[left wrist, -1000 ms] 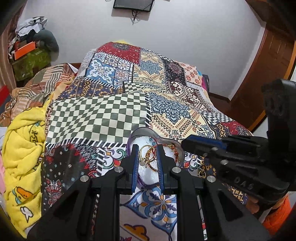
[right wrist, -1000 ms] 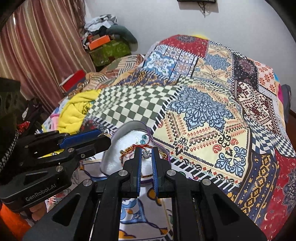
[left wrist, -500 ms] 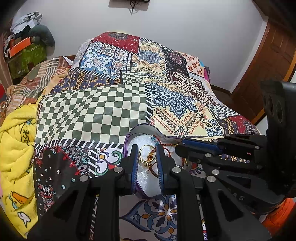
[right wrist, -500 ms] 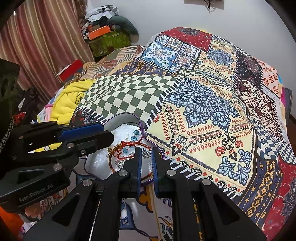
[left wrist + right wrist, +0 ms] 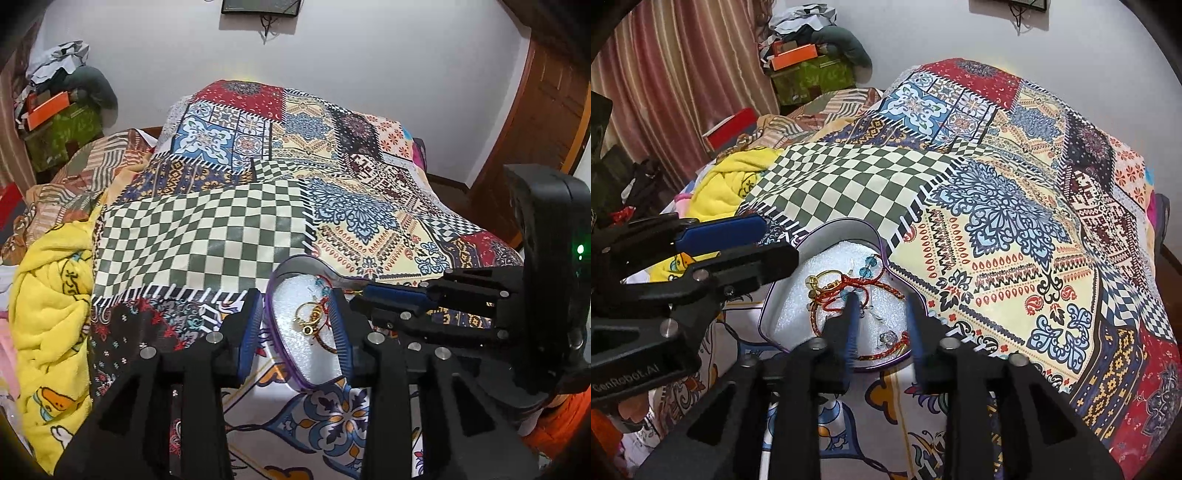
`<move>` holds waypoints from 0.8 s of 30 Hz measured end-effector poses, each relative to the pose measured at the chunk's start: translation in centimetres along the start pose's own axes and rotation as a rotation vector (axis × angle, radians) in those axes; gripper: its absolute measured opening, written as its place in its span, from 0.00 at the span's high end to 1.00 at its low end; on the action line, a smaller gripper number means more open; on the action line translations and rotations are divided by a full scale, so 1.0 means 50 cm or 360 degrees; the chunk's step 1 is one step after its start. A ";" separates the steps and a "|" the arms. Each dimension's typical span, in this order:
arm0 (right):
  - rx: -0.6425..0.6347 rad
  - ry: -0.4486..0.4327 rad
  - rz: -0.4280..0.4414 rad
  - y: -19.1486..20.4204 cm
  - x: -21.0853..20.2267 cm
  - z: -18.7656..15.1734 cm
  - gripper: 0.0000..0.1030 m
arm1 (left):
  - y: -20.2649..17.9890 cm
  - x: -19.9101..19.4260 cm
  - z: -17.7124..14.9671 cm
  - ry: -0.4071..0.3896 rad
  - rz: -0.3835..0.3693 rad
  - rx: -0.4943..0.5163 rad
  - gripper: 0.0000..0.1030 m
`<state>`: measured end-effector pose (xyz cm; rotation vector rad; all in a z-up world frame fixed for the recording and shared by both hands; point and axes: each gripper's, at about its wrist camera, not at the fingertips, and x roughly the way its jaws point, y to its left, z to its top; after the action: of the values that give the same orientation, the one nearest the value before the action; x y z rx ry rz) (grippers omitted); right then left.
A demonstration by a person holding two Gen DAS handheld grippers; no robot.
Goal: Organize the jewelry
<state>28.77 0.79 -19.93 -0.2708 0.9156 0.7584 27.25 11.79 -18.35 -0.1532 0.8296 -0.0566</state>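
- The heart-shaped tin (image 5: pixel 846 230), purple-rimmed and lined with white foam, sits on the patchwork bedspread (image 5: pixel 1015 236) near the bed's near edge; the jewelry lies inside it.
- The left gripper (image 5: pixel 295 328) has just been opening; its fingers stand spread astride the tin's left wall, pinching nothing, with the gold rings (image 5: pixel 308 319) lying loose on the foam between them.
- The right gripper (image 5: pixel 882 317) has also just been opening; its fingers are parted over the tin's near part, and the red cord bracelet (image 5: pixel 864 286) and blue beads (image 5: pixel 866 271) lie free, gripped by nothing.
- The step in hand looks like releasing pieces into the tin.
- To do it well, lift each gripper straight up and slowly, so no cord or ring snags on a finger pad.
- Keep the left finger off the rim so the tin does not tip or slide.
- Watch the red cord near the right gripper's left finger; it looks easiest to drag.
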 end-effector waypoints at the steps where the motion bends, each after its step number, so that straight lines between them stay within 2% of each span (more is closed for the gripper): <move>1: -0.0001 -0.0006 -0.0004 0.000 -0.003 0.000 0.74 | 0.002 -0.001 0.000 -0.0002 0.0007 -0.0006 0.65; 12: 0.0020 -0.0076 -0.0055 0.000 -0.058 -0.001 0.73 | 0.005 -0.032 -0.001 -0.0030 0.0024 -0.0031 0.63; 21: 0.0029 -0.0162 -0.0120 0.006 -0.142 -0.015 0.72 | -0.023 -0.085 -0.006 -0.0065 0.0016 0.0001 0.62; 24: 0.0052 -0.0174 -0.0141 0.003 -0.167 -0.029 0.71 | -0.033 -0.105 -0.010 -0.0080 0.0008 0.0007 0.58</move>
<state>24.63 -3.80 -14.14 -0.2373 0.8068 0.6694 23.38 10.68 -14.61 -0.1477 0.7797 -0.0497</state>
